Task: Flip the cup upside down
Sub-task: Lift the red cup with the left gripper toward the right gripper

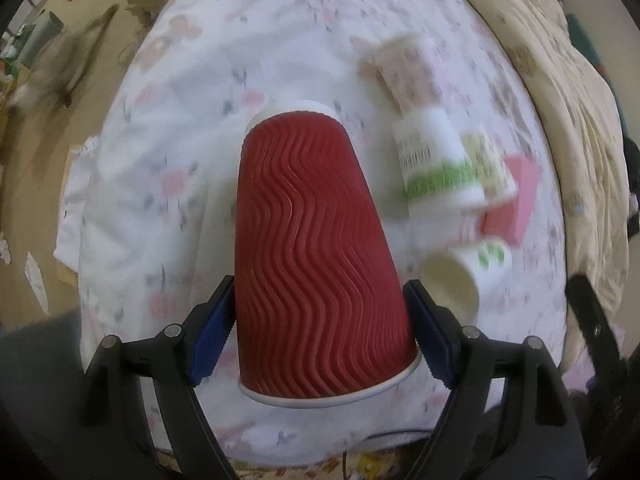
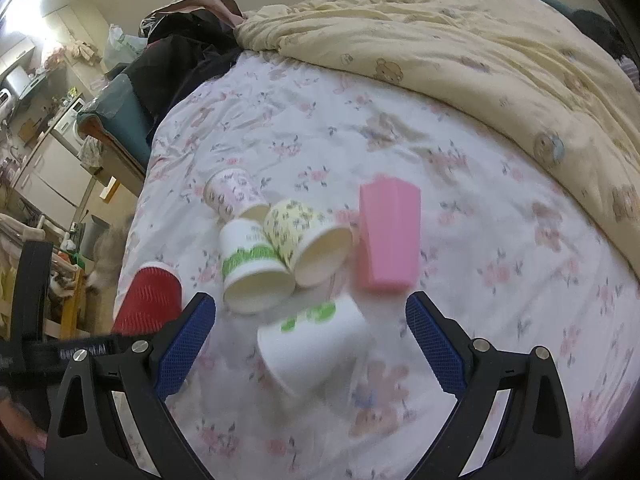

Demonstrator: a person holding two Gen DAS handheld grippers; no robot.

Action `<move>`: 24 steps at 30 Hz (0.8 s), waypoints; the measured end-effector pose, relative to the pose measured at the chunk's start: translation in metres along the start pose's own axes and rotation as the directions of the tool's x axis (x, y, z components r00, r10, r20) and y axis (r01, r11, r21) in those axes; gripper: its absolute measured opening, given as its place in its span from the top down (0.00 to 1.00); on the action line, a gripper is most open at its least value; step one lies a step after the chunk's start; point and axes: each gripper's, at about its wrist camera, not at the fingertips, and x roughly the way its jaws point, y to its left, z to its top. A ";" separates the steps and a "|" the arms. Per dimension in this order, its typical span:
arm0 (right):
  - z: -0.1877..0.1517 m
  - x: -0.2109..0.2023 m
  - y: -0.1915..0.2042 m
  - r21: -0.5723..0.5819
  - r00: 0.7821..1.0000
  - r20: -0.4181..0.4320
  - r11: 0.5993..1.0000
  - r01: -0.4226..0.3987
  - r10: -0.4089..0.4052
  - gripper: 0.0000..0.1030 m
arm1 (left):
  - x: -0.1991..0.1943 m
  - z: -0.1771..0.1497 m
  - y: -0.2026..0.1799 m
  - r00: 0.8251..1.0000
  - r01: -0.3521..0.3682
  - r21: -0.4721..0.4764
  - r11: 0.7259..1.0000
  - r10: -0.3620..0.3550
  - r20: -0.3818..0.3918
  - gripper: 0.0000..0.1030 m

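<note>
Left gripper (image 1: 320, 336): blue pads are seen at either side of the red ribbed cup (image 1: 316, 256); contact cannot be confirmed, so whether the cup is gripped cannot be told. The cup is stood upside down on the floral bedsheet (image 1: 192, 92), white rim down, base uppermost.

Right gripper (image 2: 310, 344): jaws are spread wide, nothing held. A white cup with green print (image 2: 316, 348) is lying between the pads, towards 12 o'clock.

Beyond it, at 12 o'clock, a cluster is found: a green-banded white cup (image 2: 252, 268), a yellow floral cup (image 2: 308, 244) and a pink floral cup (image 2: 234, 196), all on their sides and touching. A pink box (image 2: 388, 236) is set at 1 o'clock, just beside the yellow cup.

A cream bear-print duvet (image 2: 460, 52) is heaped at 2 o'clock.
</note>
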 end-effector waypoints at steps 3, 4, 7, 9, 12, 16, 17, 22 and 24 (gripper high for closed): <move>-0.017 -0.008 -0.002 -0.002 1.000 -0.015 1.000 0.007 -0.007 0.05 | 0.002 -0.025 -0.001 1.000 0.012 0.019 1.000 -0.011 -0.014 0.23; -0.024 -0.011 -0.002 -0.002 1.000 -0.021 1.000 0.009 -0.009 0.05 | 0.003 -0.031 -0.004 1.000 0.017 0.027 0.999 -0.017 -0.019 0.23; -0.040 -0.019 -0.007 0.004 0.999 -0.029 1.000 0.014 -0.014 0.05 | 0.009 -0.051 -0.014 0.999 0.021 0.069 0.997 -0.019 -0.027 0.23; -0.049 -0.024 -0.012 0.017 0.999 -0.035 1.000 0.019 -0.018 0.05 | 0.015 -0.060 -0.022 0.999 0.024 0.104 0.994 -0.021 -0.025 0.23; -0.060 -0.028 -0.025 0.063 0.999 -0.051 0.998 0.014 -0.011 0.05 | 0.026 -0.068 -0.028 0.999 0.022 0.147 0.989 -0.016 -0.042 0.23; -0.069 -0.034 -0.040 0.109 0.998 -0.053 0.994 0.023 -0.017 0.05 | 0.034 -0.075 -0.034 0.999 0.012 0.179 0.984 -0.002 -0.054 0.23; -0.071 -0.035 -0.041 0.111 0.998 -0.053 0.994 0.023 -0.017 0.05 | 0.035 -0.075 -0.034 0.998 0.014 0.175 0.985 -0.004 -0.058 0.23; -0.072 -0.031 -0.049 0.146 0.998 -0.069 0.989 0.010 0.000 0.05 | 0.037 -0.075 -0.032 0.998 0.021 0.177 0.984 -0.010 -0.059 0.21; -0.072 -0.031 -0.049 0.152 0.998 -0.067 0.988 0.004 0.006 0.05 | 0.036 -0.075 -0.033 0.998 0.027 0.190 0.981 -0.017 -0.054 0.20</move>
